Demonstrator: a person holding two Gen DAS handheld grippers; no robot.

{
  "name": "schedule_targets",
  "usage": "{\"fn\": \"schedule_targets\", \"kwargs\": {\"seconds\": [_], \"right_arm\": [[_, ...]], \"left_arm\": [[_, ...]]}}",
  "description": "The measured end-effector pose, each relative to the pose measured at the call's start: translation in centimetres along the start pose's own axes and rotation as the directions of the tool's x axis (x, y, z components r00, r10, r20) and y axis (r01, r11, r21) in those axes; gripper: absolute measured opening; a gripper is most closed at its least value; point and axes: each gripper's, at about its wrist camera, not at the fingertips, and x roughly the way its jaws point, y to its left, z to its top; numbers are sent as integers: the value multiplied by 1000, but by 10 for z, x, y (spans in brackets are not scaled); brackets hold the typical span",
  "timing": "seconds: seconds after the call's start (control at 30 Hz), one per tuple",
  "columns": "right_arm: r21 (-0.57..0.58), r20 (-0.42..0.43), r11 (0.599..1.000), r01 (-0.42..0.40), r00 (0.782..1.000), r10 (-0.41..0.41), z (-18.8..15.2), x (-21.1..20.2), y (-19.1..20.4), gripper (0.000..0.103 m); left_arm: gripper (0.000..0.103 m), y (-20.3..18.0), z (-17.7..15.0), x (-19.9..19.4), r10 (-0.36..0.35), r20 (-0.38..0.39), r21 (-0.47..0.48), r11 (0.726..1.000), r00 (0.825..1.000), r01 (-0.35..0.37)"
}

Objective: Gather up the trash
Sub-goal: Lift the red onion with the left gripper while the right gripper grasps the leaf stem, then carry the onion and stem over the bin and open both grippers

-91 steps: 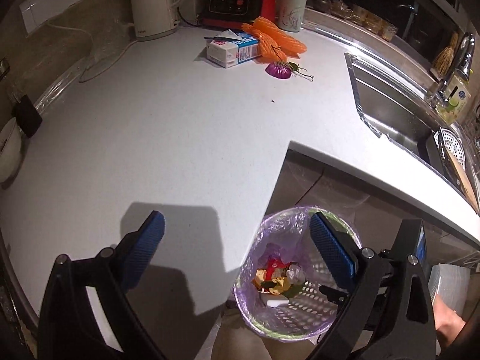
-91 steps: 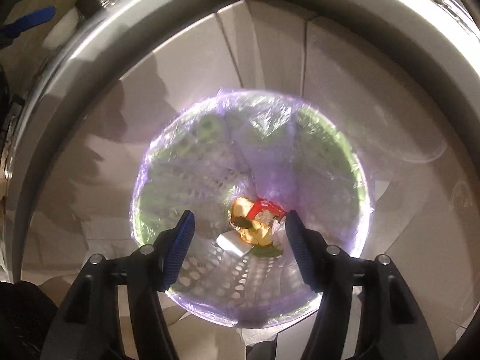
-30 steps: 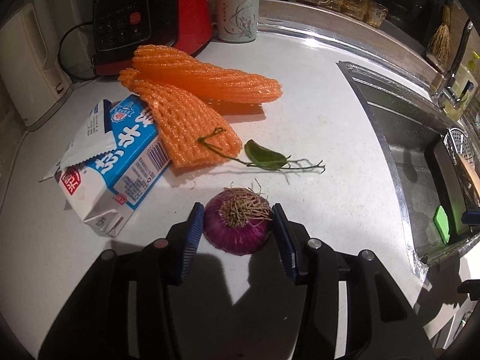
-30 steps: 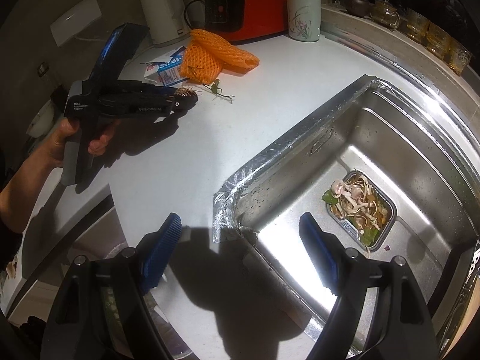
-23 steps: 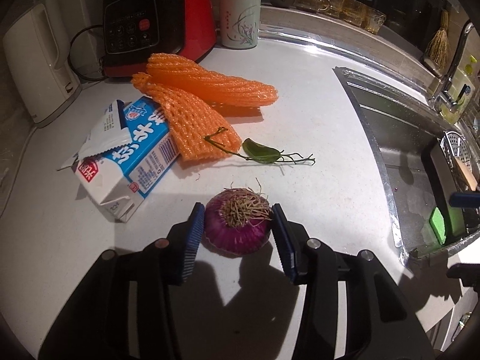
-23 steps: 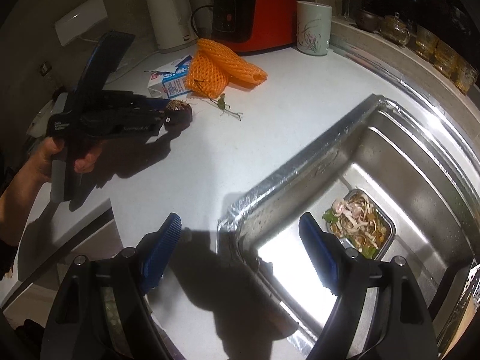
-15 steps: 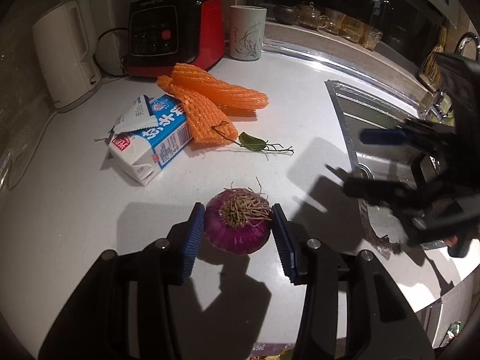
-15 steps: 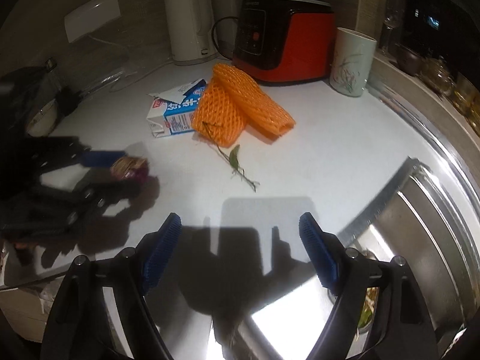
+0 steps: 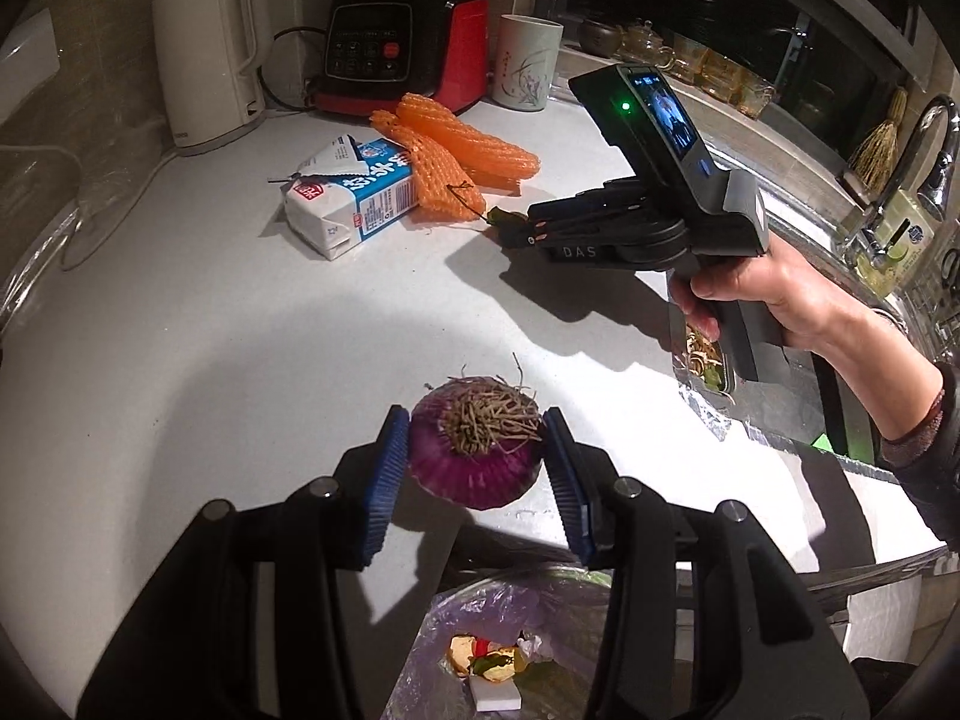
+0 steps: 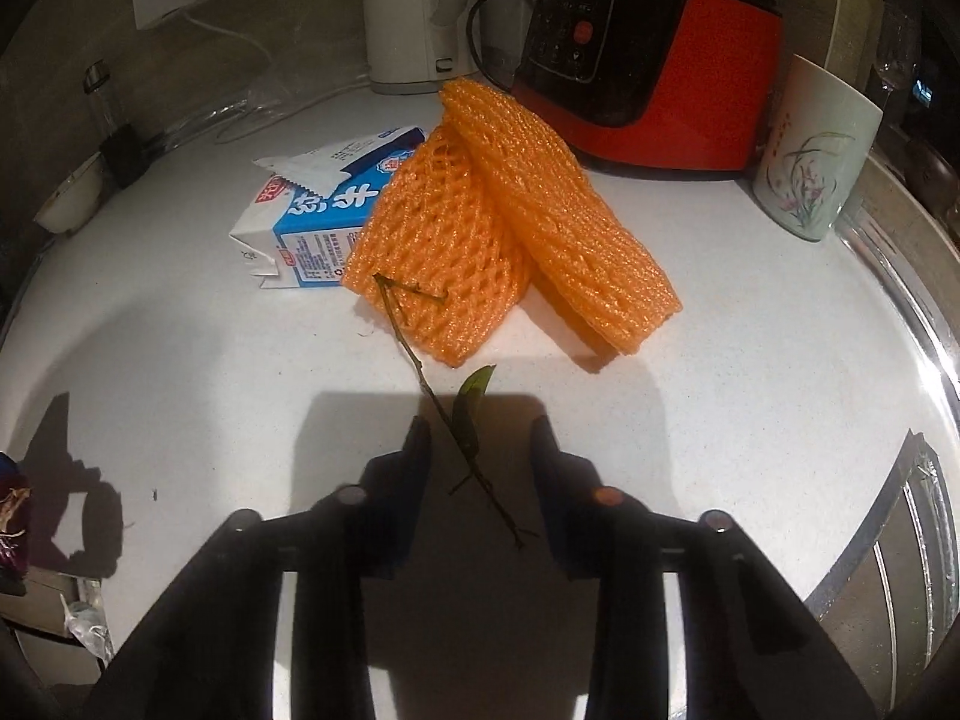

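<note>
My left gripper (image 9: 474, 468) is shut on a purple onion half (image 9: 477, 456), held above the counter's front edge near the lined trash bin (image 9: 498, 654) below. My right gripper (image 10: 480, 456) is open, its jaws on either side of a thin twig with a green leaf (image 10: 465, 426) lying on the white counter. It also shows in the left wrist view (image 9: 516, 231), low over the twig. Two orange foam nets (image 10: 498, 216) and an opened blue milk carton (image 10: 324, 210) lie just beyond the twig.
A red-black cooker (image 10: 648, 54), a white kettle (image 9: 207, 60) and a painted cup (image 10: 810, 156) stand at the back. The steel sink (image 9: 714, 360) with food scraps lies to the right. The bin holds wrappers and scraps.
My left gripper has pulled back with the onion toward the counter edge, over the bin. My right gripper has swung from the sink to the twig and narrowed around it.
</note>
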Motion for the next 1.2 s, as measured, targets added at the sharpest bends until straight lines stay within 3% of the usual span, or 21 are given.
{"fn": "schedule_targets", "kwargs": {"seconds": [0.07,0.23,0.4,0.6,0.77,0.97,1.2], "right_arm": [[8,-7,1000,-16,1000,16,-1,-1,-1,6],[35,21,999,9,1000,-10,-12,-20,2,4],[117,61,993,25,998,-32,-43,-71,19,4],[206,69,977,47,996,-62,-102,-135,86,4],[272,19,961,55,998,-62,-153,-160,151,4],[334,-63,941,53,997,-34,-206,-151,201,4],[298,-171,954,28,985,25,-251,-98,224,5]], "left_arm": [[45,3,-2,-4,4,0,-4,1000,1000,-4],[45,9,-9,-13,-12,-1,10,1000,1000,12],[45,8,-17,-25,-64,-4,79,995,998,64],[45,7,-34,-42,-159,-14,191,969,987,159],[45,1,-52,-53,-230,-45,277,932,972,233],[45,-5,-80,-61,-241,-77,307,918,967,253],[45,-14,-119,-67,-193,-85,267,941,978,209]]}}
